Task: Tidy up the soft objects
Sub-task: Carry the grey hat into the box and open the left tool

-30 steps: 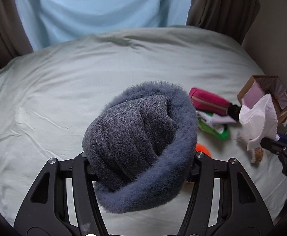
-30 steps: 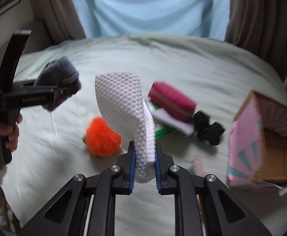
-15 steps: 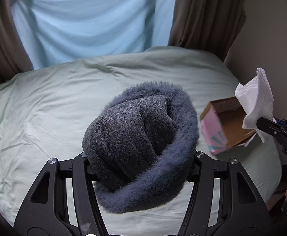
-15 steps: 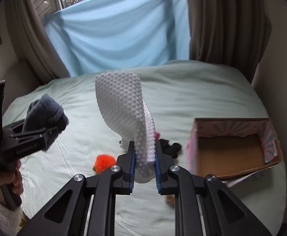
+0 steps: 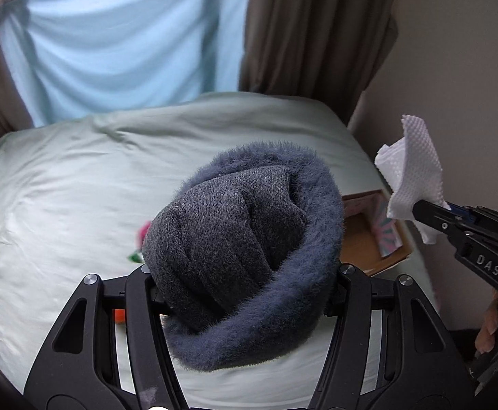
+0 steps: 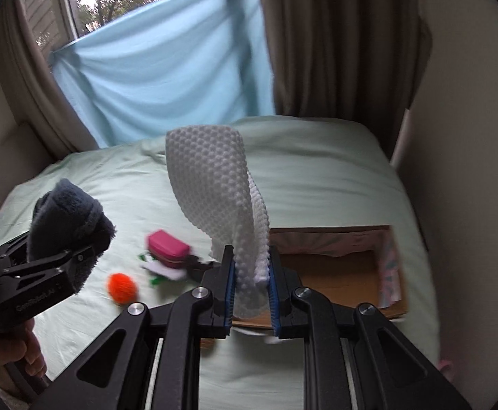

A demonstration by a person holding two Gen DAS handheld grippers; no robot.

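My left gripper (image 5: 245,283) is shut on a fuzzy grey-blue sock bundle (image 5: 245,239) and holds it high above the bed; the bundle also shows in the right wrist view (image 6: 68,212). My right gripper (image 6: 251,273) is shut on a white waffle-textured cloth (image 6: 214,191) that stands up from the jaws; the cloth also shows in the left wrist view (image 5: 411,171). An open cardboard box (image 6: 337,273) with a pink patterned side lies on the bed under and right of the right gripper. It also shows in the left wrist view (image 5: 368,235).
On the pale green bedsheet (image 6: 317,171) lie an orange pompom (image 6: 122,287), a pink pouch (image 6: 167,247) and small green, white and black items beside it. Brown curtains (image 6: 334,51), a blue sheet over the window and a wall on the right border the bed.
Both grippers have risen away from the bed with their loads still held. The box now sits under the right gripper, and the loose items have shifted left in both views.
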